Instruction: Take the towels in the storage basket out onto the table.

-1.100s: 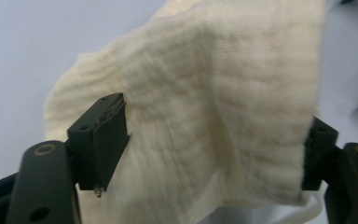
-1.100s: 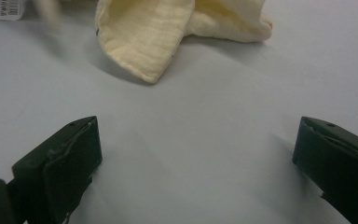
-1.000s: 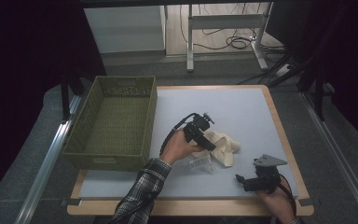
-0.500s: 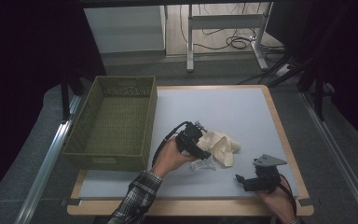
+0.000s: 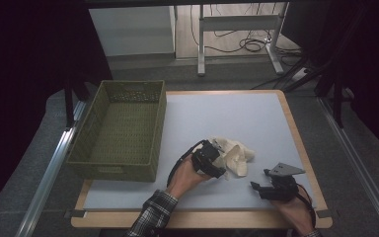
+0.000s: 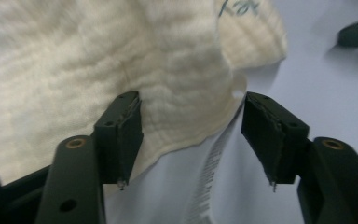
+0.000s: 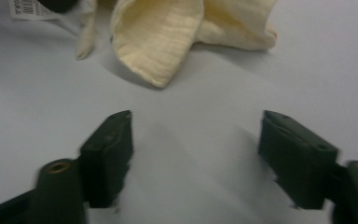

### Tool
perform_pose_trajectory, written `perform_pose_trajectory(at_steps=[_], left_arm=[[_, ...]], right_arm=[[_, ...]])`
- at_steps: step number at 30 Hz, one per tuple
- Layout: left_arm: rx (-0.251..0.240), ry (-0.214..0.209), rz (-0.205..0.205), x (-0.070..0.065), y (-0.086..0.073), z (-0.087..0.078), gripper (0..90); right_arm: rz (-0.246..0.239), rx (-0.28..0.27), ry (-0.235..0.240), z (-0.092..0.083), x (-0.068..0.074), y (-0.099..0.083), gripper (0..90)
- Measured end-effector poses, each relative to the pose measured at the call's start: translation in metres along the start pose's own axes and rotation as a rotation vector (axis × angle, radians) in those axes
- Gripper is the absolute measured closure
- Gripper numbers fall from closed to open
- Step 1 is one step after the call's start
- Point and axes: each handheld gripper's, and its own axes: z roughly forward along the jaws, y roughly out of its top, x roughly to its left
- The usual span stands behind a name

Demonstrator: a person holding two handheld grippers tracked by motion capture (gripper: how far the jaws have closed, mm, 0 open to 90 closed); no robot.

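Pale blue bench [image 5: 237, 113] carries the cream cloth [image 5: 233, 154] near your front edge; your left claw [image 6: 193, 135] has dropped onto its hem, jaws just closing but still apart astride it. Your right claw [image 7: 196, 140], also narrowing, stands apart and empty just short of the cloth, so a two-handed pickup looks imminent.

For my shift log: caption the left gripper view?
Left gripper, jaws closing, straddles the cream cloth's hem above its white label on the pale table.
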Motion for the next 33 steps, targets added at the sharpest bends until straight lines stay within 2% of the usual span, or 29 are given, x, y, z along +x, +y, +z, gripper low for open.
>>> perform_pose_trajectory(at_steps=[3, 4, 5, 9, 13, 15, 17, 19, 20, 22, 23, 26, 29, 33], left_arm=[[0.006, 0.001, 0.006, 0.001, -0.004, 0.005, 43.9], [-0.007, 0.01, 0.009, -0.001, -0.006, 0.006, 45.4], [-0.008, 0.019, 0.016, -0.001, -0.006, 0.006, 48.8], [-0.015, 0.045, 0.032, -0.001, -0.009, 0.005, 59.8], [-0.029, 0.045, 0.034, 0.0, -0.012, 0.004, 67.2], [-0.034, 0.042, 0.033, 0.001, -0.013, 0.004, 69.0], [-0.043, 0.042, 0.023, 0.002, -0.014, 0.004, 73.2], [-0.05, 0.042, 0.02, 0.005, -0.016, 0.003, 82.1], [-0.056, 0.033, 0.012, 0.006, -0.016, 0.002, 85.2], [-0.06, -0.014, -0.007, 0.01, -0.016, -0.001, 86.8], [-0.068, -0.021, -0.012, 0.012, -0.016, -0.004, 86.9], [-0.105, -0.015, -0.012, 0.015, -0.013, -0.017, 87.0], [-0.138, 0.012, -0.017, 0.02, -0.007, -0.036, 86.9], [-0.187, 0.039, -0.066, 0.037, 0.005, -0.061, 86.1]], right_arm=[[-0.012, -0.021, 0.036, -0.002, 0.004, 0.007, 41.3], [-0.018, -0.03, 0.058, -0.002, 0.006, 0.011, 44.6], [-0.034, -0.041, 0.104, -0.001, 0.009, 0.017, 49.6], [-0.059, -0.036, 0.173, 0.01, 0.014, 0.03, 54.8], [-0.085, -0.009, 0.2, 0.028, 0.018, 0.037, 58.0], [-0.108, 0.006, 0.187, 0.034, 0.021, 0.038, 63.5], [-0.13, 0.005, 0.151, 0.039, 0.022, 0.038, 74.1], [-0.124, 0.008, 0.145, 0.04, 0.021, 0.039, 83.4], [-0.115, 0.012, 0.162, 0.04, 0.02, 0.04, 87.6], [-0.106, 0.018, 0.168, 0.039, 0.018, 0.042, 88.7], [-0.105, 0.02, 0.169, 0.038, 0.017, 0.043, 88.9], [-0.085, 0.004, 0.186, 0.03, 0.012, 0.05, 89.1], [-0.079, -0.019, 0.183, 0.019, 0.004, 0.062, 89.1], [-0.09, -0.039, 0.149, 0.007, -0.011, 0.089, 89.0]])
